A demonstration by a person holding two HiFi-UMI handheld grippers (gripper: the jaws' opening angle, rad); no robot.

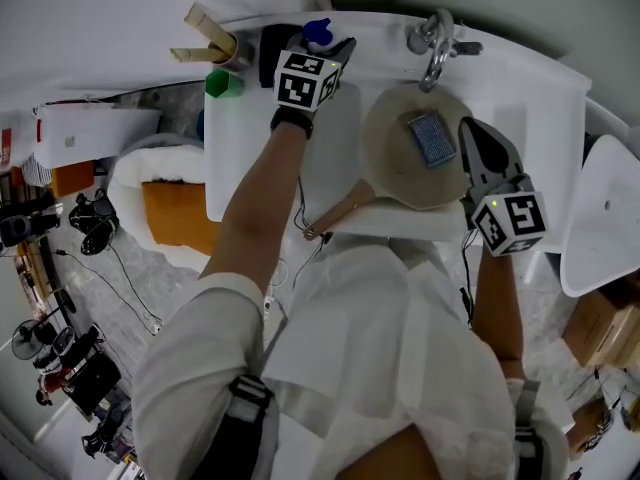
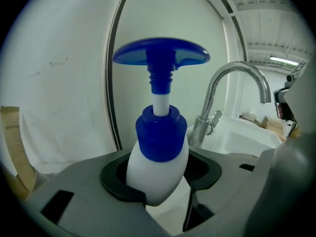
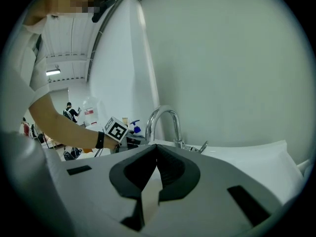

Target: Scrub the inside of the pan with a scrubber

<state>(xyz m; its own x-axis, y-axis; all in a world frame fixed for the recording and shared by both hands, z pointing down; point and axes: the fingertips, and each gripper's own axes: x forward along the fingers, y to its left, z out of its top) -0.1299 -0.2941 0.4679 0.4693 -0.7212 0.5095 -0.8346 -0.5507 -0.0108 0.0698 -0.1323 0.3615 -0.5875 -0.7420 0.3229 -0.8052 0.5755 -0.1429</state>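
Gripping white, blue-pumped soap bottle (image 2: 157, 177) in left gripper (image 1: 340, 50), by tap (image 1: 437, 48). Holding right gripper (image 1: 472, 133) closed, empty, just beside pan (image 1: 390, 153) sitting in sink (image 1: 520, 118), scrubber (image 1: 432, 138) lying inside.

Soft, flat indoor light fills all 3 views, the head view dimmest. Wide-angle lenses bend straight lines and blacken the corners. A ceiling strip light (image 2: 284, 59) glows at right; the tap (image 2: 212, 100) carries bright glints; the pump bottle (image 2: 158, 172) looks slightly soft.
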